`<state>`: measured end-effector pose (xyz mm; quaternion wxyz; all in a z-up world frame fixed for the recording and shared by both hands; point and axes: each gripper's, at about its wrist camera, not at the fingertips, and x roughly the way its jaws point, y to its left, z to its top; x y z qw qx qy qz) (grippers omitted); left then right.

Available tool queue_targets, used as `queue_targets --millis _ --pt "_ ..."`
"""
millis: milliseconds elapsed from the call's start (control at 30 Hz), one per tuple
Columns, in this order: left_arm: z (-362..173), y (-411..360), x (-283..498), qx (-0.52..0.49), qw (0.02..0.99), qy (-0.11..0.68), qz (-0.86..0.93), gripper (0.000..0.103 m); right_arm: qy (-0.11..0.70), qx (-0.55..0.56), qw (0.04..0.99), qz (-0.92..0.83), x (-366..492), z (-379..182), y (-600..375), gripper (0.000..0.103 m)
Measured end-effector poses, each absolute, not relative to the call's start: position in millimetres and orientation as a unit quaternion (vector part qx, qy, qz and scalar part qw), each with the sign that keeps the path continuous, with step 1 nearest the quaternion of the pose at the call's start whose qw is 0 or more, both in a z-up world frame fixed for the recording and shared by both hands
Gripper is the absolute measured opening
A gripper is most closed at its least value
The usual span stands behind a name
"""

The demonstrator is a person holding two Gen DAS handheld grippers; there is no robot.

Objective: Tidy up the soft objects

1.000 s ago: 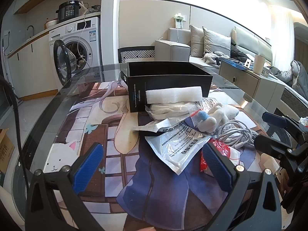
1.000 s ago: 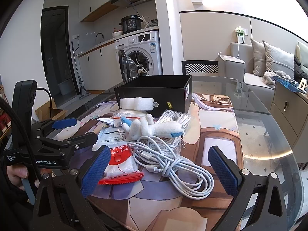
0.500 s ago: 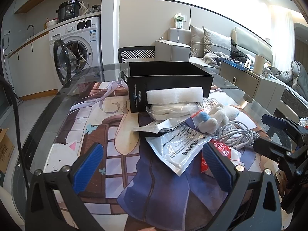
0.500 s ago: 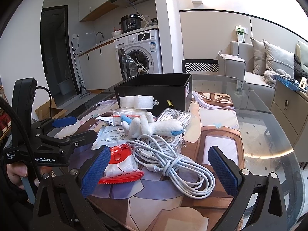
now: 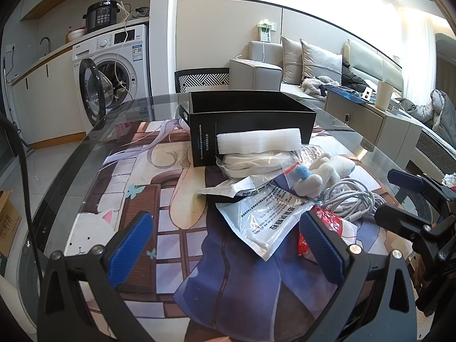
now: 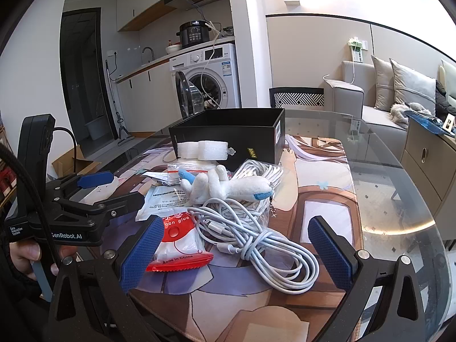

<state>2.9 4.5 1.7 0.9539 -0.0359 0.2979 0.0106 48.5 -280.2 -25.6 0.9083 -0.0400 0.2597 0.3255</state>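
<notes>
Right wrist view: the right claw (image 6: 233, 252) hangs spread wide over the coiled white cable (image 6: 265, 236); the left claw (image 5: 225, 246) gapes empty too. Nothing is grasped yet. Next likely means closing on the plush toy (image 6: 228, 186) and carrying it into the black box (image 6: 228, 134) behind the tabletop (image 6: 399, 199) pile.

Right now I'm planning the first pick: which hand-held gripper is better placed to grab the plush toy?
Right, probably. The right hand-held gripper is open and faces the plush toy across the cable bundle. The left hand-held gripper, also open, has it off to its right.
</notes>
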Motion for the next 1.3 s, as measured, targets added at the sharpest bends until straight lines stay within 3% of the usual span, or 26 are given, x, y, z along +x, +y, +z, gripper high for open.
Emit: queue_targets --millis 1300 --pt "-10.0 9.6 5.9 -0.040 0.952 0.303 0.013 0.103 0.282 -0.034 0.914 0.288 61.4 -33.3 -287.6 0.103"
